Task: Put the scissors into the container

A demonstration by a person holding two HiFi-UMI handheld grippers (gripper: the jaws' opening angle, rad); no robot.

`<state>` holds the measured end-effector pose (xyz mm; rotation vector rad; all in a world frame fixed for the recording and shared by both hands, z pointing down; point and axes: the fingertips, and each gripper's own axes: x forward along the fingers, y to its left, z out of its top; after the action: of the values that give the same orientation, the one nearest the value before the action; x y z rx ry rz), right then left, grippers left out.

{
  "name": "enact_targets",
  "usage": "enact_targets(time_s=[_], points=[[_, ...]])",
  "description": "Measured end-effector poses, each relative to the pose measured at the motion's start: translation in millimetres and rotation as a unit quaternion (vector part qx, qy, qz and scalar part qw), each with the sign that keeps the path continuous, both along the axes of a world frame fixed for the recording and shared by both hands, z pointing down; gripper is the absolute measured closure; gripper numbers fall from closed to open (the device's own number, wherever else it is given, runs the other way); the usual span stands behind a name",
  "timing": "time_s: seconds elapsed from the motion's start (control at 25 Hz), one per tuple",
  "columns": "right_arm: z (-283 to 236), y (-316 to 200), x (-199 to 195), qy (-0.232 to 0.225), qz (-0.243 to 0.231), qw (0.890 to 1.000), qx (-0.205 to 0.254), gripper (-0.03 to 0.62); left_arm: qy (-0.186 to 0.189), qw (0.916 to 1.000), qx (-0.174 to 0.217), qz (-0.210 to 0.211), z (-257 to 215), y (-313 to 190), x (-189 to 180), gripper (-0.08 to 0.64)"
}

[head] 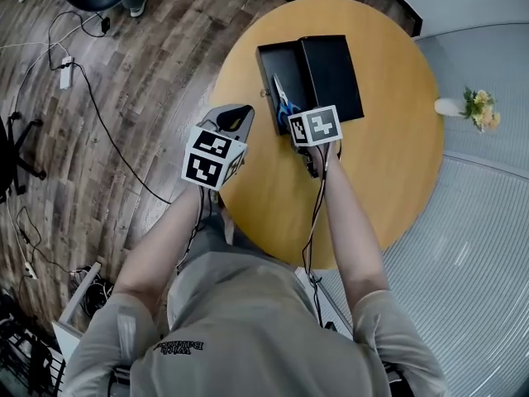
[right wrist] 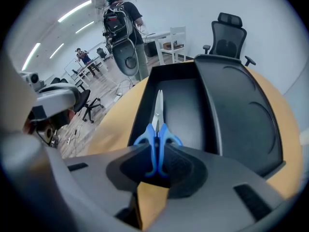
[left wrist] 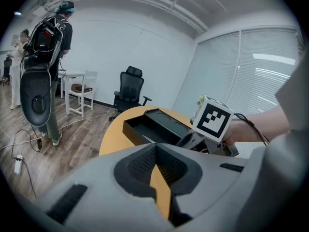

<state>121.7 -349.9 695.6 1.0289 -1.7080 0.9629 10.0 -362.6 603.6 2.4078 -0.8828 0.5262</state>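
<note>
Round wooden table (head: 388,180), office room with a wood floor. My right gripper (right wrist: 155,154) is clamped on the blue handles of the scissors (right wrist: 157,128). The blades point straight ahead of the jaws, over the open tray of the black container (right wrist: 186,105), with its lid (right wrist: 236,105) to the jaws' right. My left gripper (left wrist: 157,170), jaws drawn together on nothing, hangs beside the box. Judged best: lower the blades flat along the tray floor, clear the near wall, then release.
</note>
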Motion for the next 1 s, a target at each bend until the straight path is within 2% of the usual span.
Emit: enact_targets(time_s=[0.16, 0.36, 0.8, 1.0], points=[[4, -2, 1, 0.037, -0.025, 0.999, -0.017, 0.493, 0.006, 1.0, -0.003, 0.004, -2, 4, 4, 0.538], [5, -1, 3, 0.046, -0.031, 0.998, -0.014, 0.492, 0.008, 0.9999, -0.002, 0.013, -7, 11, 7, 0.538], [6, -4, 1, 0.045, -0.029, 0.998, -0.011, 0.482, 0.0, 0.9998, -0.002, 0.019, -14, 21, 0, 0.538], [-6, -6, 0, 0.016, 0.01, 1.0, 0.025, 0.483, -0.003, 0.9999, 0.005, 0.015, -25, 26, -6, 0.538]])
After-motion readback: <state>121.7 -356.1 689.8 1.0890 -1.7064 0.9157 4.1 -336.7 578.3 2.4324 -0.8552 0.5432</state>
